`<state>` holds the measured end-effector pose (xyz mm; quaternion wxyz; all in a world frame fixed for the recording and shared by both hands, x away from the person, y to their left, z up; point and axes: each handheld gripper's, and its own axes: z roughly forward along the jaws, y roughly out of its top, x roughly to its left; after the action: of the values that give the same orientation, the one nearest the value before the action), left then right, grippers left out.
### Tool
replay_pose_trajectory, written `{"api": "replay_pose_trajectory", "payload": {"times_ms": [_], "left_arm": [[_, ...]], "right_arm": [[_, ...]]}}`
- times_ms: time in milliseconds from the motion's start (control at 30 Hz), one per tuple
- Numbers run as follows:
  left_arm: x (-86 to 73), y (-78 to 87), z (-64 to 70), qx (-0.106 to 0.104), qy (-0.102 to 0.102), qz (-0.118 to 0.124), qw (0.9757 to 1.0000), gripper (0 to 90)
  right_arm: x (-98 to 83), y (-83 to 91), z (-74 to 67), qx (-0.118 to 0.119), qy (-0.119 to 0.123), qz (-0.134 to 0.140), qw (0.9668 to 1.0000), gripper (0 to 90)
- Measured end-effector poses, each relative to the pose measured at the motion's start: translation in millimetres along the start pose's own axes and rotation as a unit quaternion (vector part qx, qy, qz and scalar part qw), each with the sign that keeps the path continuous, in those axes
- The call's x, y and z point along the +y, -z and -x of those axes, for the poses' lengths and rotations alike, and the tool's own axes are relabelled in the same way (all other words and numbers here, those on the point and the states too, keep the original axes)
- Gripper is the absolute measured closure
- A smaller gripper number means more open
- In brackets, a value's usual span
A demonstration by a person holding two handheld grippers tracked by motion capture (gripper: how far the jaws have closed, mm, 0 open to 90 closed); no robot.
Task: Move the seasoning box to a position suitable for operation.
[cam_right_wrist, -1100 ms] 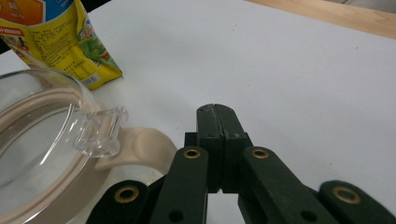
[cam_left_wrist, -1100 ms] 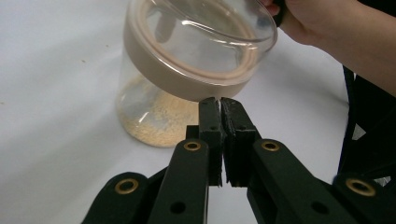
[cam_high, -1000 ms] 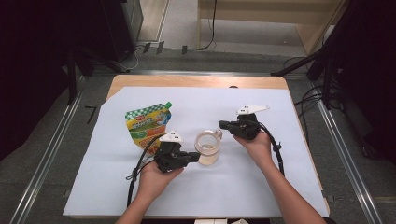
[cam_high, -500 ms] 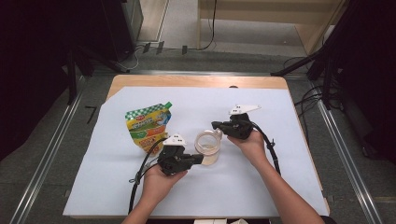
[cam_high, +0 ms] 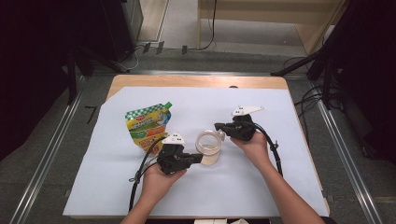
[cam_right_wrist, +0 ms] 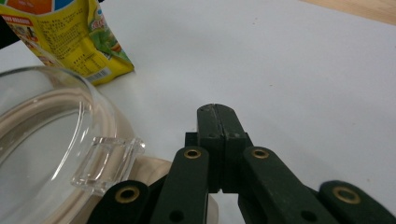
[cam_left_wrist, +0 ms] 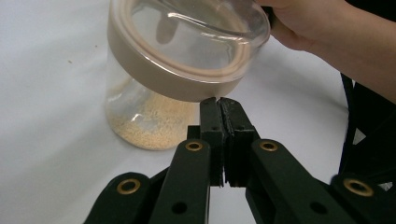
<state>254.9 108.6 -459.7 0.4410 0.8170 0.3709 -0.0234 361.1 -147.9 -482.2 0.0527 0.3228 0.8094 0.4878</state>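
Clear glass jar (cam_high: 208,148) stands upright near the middle of the white sheet (cam_high: 280,186) covering the table (cam_high: 196,81), a shallow layer of tan granules at its bottom. Its lid (cam_left_wrist: 187,51), glass with a beige seal ring, sits tilted on the mouth in the left gripper view.

Left tongs (cam_high: 200,158) lie just beside the jar's near-left side, jaws pressed together with nothing between them; in the left gripper view their tips (cam_left_wrist: 223,105) meet the lid's beige rim. Right tongs (cam_high: 218,126) sit at the jar's far-right side, jaws also together and empty. The lid's clear square tab (cam_right_wrist: 109,163) shows just beside them in the right gripper view.

1 yellow-green pouch (cam_high: 148,128) lies flat, left of the jar, near but apart.
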Motion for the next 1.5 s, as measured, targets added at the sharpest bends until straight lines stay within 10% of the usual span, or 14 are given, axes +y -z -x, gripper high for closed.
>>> {"api": "replay_pose_trajectory", "payload": {"times_ms": [1100, 1500], "left_arm": [[16.4, 3.6, -25.2, -0.022, 0.008, -0.013, 0.9996, 84.9], [31.0, 8.5, -26.0, -0.055, -0.072, -0.016, 0.9958, 31.9]], "right_arm": [[-24.6, 50.9, -19.0, -0.072, -0.019, -0.007, 0.9972, 90.0], [-35.8, 77.3, -38.6, -0.065, -0.012, -0.009, 0.9978, 90.0]]}}
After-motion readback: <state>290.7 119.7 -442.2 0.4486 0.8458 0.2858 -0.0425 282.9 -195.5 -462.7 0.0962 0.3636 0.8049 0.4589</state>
